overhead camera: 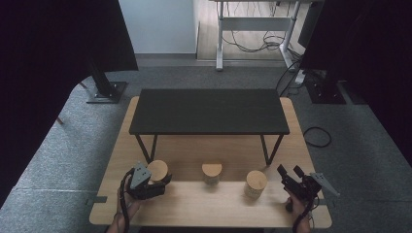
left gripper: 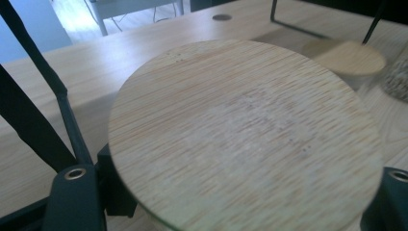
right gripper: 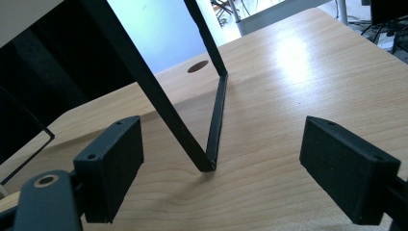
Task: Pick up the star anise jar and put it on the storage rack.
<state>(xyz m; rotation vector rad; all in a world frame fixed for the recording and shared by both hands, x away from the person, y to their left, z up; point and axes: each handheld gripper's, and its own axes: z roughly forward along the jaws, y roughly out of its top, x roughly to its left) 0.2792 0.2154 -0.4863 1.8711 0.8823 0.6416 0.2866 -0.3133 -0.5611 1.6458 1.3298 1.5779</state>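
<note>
Three jars with round wooden lids stand in a row on the wooden table [overhead camera: 194, 206]. My left gripper [overhead camera: 154, 183] is shut on the left jar [overhead camera: 158, 170]. In the left gripper view the lid of that jar [left gripper: 240, 134] spans the space between the jaws of my left gripper [left gripper: 235, 207]. The middle jar [overhead camera: 212, 171] and the right jar [overhead camera: 256, 183] stand free. Right of the right jar, my right gripper [overhead camera: 287, 171] is open and holds nothing. In the right gripper view its pads [right gripper: 113, 163] stand wide apart over bare wood.
A low black shelf [overhead camera: 209, 111] on thin black legs stands across the back of the table. One leg corner [right gripper: 211, 144] rests just ahead of my right gripper [right gripper: 235, 168]. Another lid [left gripper: 351, 57] lies beyond the held jar. Grey carpet surrounds the table.
</note>
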